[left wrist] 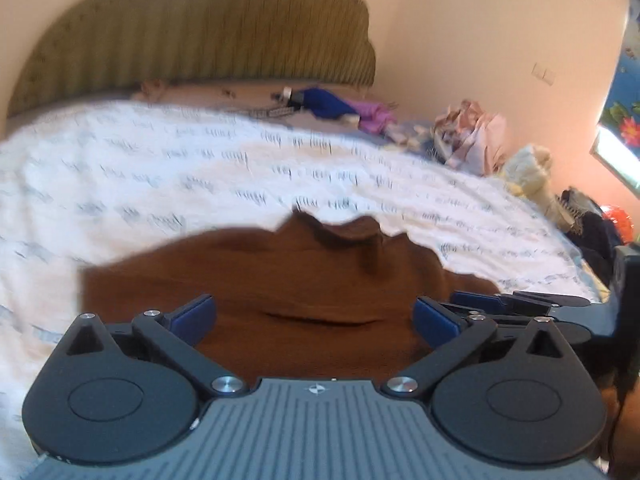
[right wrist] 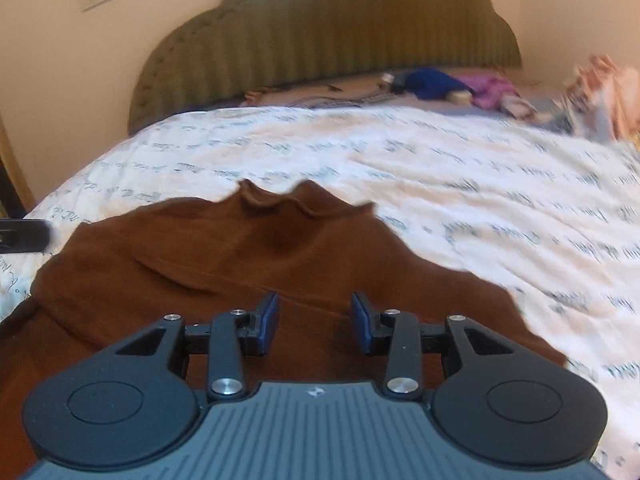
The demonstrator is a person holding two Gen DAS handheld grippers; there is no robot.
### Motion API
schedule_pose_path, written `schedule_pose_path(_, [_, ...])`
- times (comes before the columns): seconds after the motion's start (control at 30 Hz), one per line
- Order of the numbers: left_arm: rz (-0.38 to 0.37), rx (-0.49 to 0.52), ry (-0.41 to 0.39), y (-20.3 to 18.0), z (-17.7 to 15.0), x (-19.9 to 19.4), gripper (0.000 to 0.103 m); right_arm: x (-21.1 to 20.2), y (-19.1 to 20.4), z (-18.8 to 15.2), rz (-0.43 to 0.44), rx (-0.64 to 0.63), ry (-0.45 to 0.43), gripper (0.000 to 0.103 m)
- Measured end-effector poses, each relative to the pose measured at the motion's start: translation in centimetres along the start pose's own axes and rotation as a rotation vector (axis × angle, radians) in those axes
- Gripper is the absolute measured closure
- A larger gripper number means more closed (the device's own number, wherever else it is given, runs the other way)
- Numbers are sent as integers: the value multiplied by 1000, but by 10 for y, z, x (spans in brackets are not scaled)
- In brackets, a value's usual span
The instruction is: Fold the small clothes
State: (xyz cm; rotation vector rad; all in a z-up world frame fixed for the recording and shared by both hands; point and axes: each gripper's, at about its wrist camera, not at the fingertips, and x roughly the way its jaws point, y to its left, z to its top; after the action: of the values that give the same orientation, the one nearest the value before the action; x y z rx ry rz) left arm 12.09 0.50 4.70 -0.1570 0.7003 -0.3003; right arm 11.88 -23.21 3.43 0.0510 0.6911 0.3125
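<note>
A small brown garment (left wrist: 280, 276) lies spread on the white patterned bedspread (left wrist: 160, 176), its collar pointing toward the headboard. My left gripper (left wrist: 314, 316) is wide open just above the garment's near part, with nothing between the blue pads. The right gripper shows at the right edge of the left wrist view (left wrist: 520, 300). In the right wrist view the same garment (right wrist: 240, 256) fills the foreground. My right gripper (right wrist: 315, 320) is open with a narrower gap, above the garment's near edge, holding nothing. The left gripper's tip (right wrist: 24, 234) shows at the left edge.
A green padded headboard (right wrist: 340, 40) stands at the far end. A blue and purple pile of clothes (right wrist: 452, 86) lies near it. More clothes (left wrist: 476, 136) are heaped along the right side by the wall. White bedspread (right wrist: 480, 184) stretches to the right.
</note>
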Motion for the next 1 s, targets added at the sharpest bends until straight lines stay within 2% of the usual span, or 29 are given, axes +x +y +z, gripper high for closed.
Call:
schedule_pose_path(0.07, [93, -16, 82, -1, -14, 35, 0, 16, 11, -1, -23, -12, 34, 65])
schedule_pose_path(0.1, [130, -10, 97, 5, -24, 51, 0, 24, 15, -4, -57, -43, 56, 65])
schedule_pose_path(0.13, [161, 64, 43, 2, -33, 49, 0, 30, 16, -7, -85, -60, 75, 65])
schedule_pose_path(0.2, [201, 125, 49, -3, -40, 50, 0, 30, 6, -13, -83, -44, 75, 63])
schedule_pose_path(0.23, [200, 123, 53, 1, -38, 50, 0, 28, 2, -14, -95, -49, 75, 59])
schedule_pose_path(0.33, [223, 129, 65, 11, -35, 46, 0, 20, -21, -22, -156, -65, 72, 30])
schedule_pose_path(0.4, [229, 154, 67, 17, -36, 40, 0, 12, -41, -28, -142, -41, 70, 30])
schedule_pose_path(0.47, [255, 164, 70, 23, -37, 34, 0, 2, -52, -35, -170, -56, 58, 29])
schedule_pose_path(0.53, [268, 125, 67, 40, -38, 25, 0, -4, -72, -41, -166, -12, 51, 29])
schedule_pose_path(0.6, [296, 161, 68, 46, -41, 14, 0, -10, -80, -44, -171, -2, 47, 29])
schedule_pose_path(0.63, [305, 151, 70, 49, -41, 8, 0, -12, -79, -44, -183, -16, 51, 29])
schedule_pose_path(0.7, [306, 68, 54, 56, -36, -12, 0, -23, -73, -38, -191, 17, 46, 31])
schedule_pose_path(0.77, [268, 5, 7, 55, -34, -32, 0, -44, -58, -36, -137, 12, -27, 33])
schedule_pose_path(0.8, [219, -13, -4, 50, -34, -38, 0, -51, -50, -36, -99, 19, -51, 33])
schedule_pose_path(0.83, [193, -3, -9, 42, -36, -39, 0, -54, -42, -37, -58, 27, -59, 33])
schedule_pose_path(0.9, [211, 102, 15, 19, -43, -31, 0, -48, -21, -41, -16, 5, -44, 34])
schedule_pose_path(0.97, [292, 211, 97, 12, -58, -10, 0, -35, -5, -51, -25, -57, 5, 34])
schedule_pose_path(1.0, [295, 227, 102, 19, -66, -6, 0, -27, -3, -57, -68, -84, 48, 34])
